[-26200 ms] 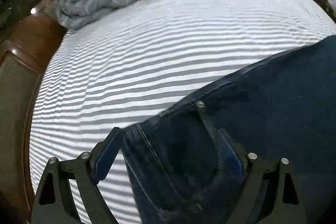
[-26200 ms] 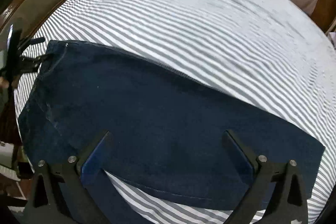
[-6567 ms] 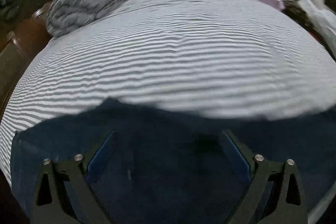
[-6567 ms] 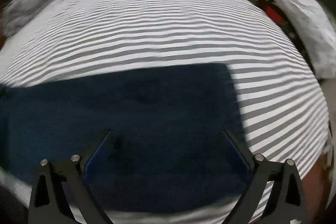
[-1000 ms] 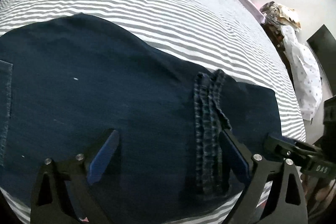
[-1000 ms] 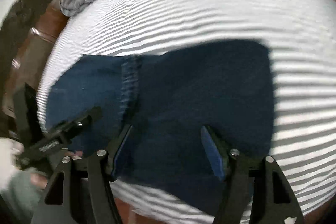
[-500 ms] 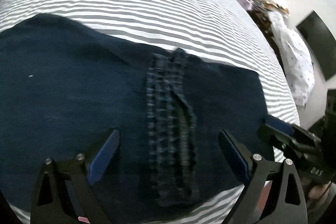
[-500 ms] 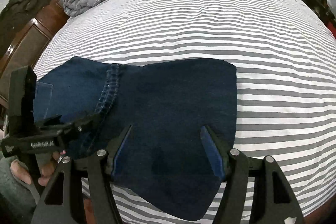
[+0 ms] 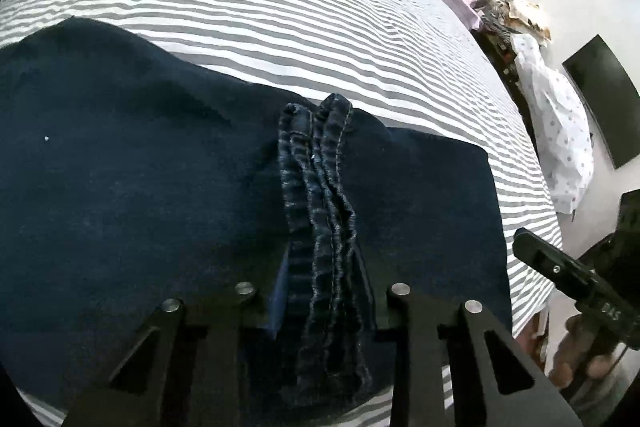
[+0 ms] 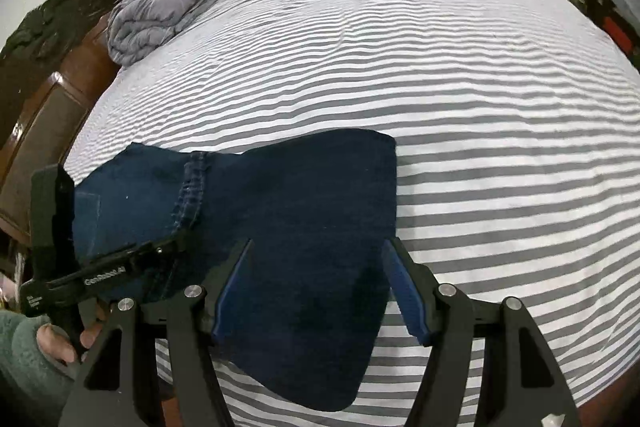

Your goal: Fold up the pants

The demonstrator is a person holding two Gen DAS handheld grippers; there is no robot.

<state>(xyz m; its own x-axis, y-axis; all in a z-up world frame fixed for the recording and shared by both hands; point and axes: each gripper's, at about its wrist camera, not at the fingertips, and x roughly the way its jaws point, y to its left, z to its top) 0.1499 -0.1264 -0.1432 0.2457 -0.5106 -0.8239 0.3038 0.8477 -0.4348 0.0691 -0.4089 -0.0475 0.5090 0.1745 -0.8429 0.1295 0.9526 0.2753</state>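
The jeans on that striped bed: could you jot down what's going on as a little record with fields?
garment: dark blue jeans, folded over, lying flat
surface: grey-and-white striped bed sheet
left tool: jaws have just been closing, now pinching the stitched leg hems
right tool: jaws apart over the folded end, nothing gripped
also on bed: grey bundled blanket at the far corner
fold stage: partly done

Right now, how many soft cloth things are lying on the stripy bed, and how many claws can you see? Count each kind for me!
Dark blue pants: 1
Grey blanket, bundled at the far corner: 1
Claws: 2, the left claw pinching the pants' hems and the right claw open above the pants
Total: 4
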